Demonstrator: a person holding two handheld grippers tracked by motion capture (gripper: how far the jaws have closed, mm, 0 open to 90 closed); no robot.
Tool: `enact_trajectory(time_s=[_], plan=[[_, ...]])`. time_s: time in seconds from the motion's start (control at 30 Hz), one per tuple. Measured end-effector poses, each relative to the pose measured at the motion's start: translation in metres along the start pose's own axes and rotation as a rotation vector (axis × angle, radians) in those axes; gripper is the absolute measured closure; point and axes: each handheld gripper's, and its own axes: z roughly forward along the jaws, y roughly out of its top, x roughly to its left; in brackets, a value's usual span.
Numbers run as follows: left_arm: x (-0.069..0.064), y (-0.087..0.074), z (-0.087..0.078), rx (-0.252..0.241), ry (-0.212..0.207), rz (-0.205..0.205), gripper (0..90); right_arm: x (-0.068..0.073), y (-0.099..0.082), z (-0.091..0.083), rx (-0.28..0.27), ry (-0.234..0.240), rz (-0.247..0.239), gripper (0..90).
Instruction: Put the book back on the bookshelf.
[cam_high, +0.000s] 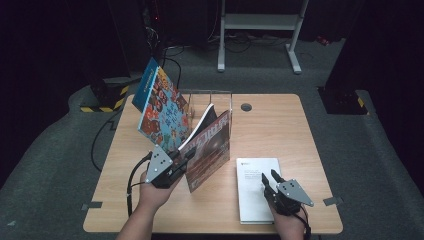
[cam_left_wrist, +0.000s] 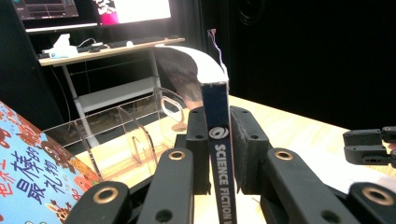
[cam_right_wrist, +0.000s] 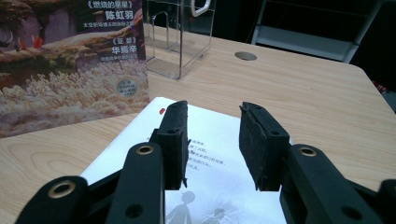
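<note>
Left fingers (cam_left_wrist: 219, 154) on science-fiction magazine (cam_left_wrist: 220, 163)

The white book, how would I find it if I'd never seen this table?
Start at the wooden table and look to its near right corner. The white book lies flat there, under the open fingers of the right gripper, which hover just above it. Unlike the colourful picture book and the Science Fiction magazine, which stand tilted by the clear rack, it is plain white.
</note>
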Motion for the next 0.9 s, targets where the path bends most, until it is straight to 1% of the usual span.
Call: enact_trajectory(time_s=[0.17, 0.27, 0.47, 0.53, 0.6, 0.67, 0.77, 0.87, 0.9], plan=[[-0.003, 0.0, 0.002, 0.01, -0.014, 0.014, 77.1, 0.0, 0.0, -0.001, 0.0, 0.003, 0.0, 62.4], [-0.006, -0.001, 0.005, 0.018, -0.012, 0.026, 76.7, 0.0, 0.001, -0.001, -0.002, 0.002, 0.001, 62.4], [-0.01, -0.001, 0.011, 0.026, -0.025, 0.04, 74.8, 0.0, 0.0, -0.001, 0.002, 0.003, 0.002, 62.2], [-0.012, 0.0, 0.013, 0.028, -0.02, 0.047, 72.5, 0.001, 0.0, -0.001, -0.002, 0.006, 0.003, 62.1], [-0.015, 0.001, 0.014, 0.024, -0.01, 0.055, 72.5, 0.001, 0.0, -0.001, -0.002, 0.007, 0.001, 62.1], [-0.016, 0.001, 0.015, 0.02, -0.007, 0.043, 73.7, 0.0, 0.001, -0.001, 0.002, 0.004, 0.004, 62.1], [-0.016, 0.002, 0.015, 0.007, -0.014, 0.008, 76.1, 0.0, 0.001, -0.001, -0.001, 0.007, 0.006, 62.1], [-0.016, 0.001, 0.016, 0.0, -0.004, -0.024, 78.0, 0.0, 0.0, -0.001, -0.001, 0.009, 0.008, 62.2], [-0.014, 0.001, 0.016, 0.0, -0.007, -0.036, 78.9, 0.0, 0.0, -0.001, 0.002, 0.008, 0.007, 62.2]])
